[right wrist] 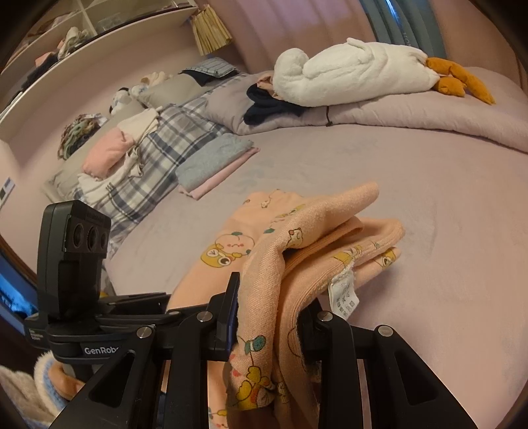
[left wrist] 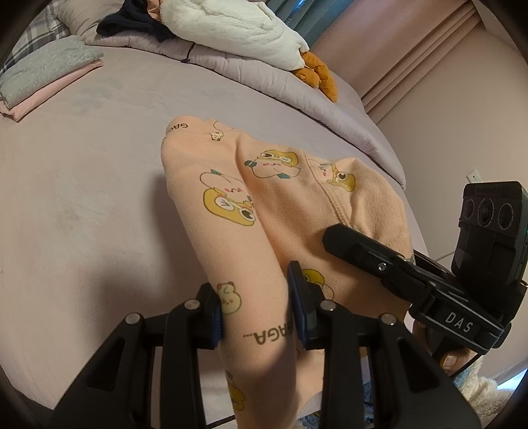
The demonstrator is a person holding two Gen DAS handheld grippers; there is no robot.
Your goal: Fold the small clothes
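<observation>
A wide bed [left wrist: 82, 184] covered in a smooth lilac sheet fills both views, and everything else sits in relation to it. In the middle of the bed lies the garment [left wrist: 250, 198], a small peach piece printed with yellow cartoon animals; its far end rests on the sheet and its near end is lifted off it.

The left gripper [left wrist: 257, 310] has its fingers narrowed onto a fold of the garment, cloth pinched between the blue pads. The right gripper [right wrist: 270, 316] is likewise closed on a bunched edge of the garment, where a white care label [right wrist: 343, 293] hangs out. In the left view the right gripper reaches in beside the bed's right edge, its upper finger lying over the cloth.

At the bed's far left a folded stack [right wrist: 214, 161], grey on pink, lies on the sheet. Behind it are plaid bedding [right wrist: 158, 148] and loose clothes. Along the far side of the bed runs a rolled lilac quilt [right wrist: 396, 115], with a dark garment [right wrist: 267, 105] and a white plush goose [right wrist: 356, 72] with orange feet on top.

Beyond the bed stand pink walls, a shelf unit [right wrist: 66, 39] at the far left, and blue-grey curtains [right wrist: 389, 26] behind the goose.
</observation>
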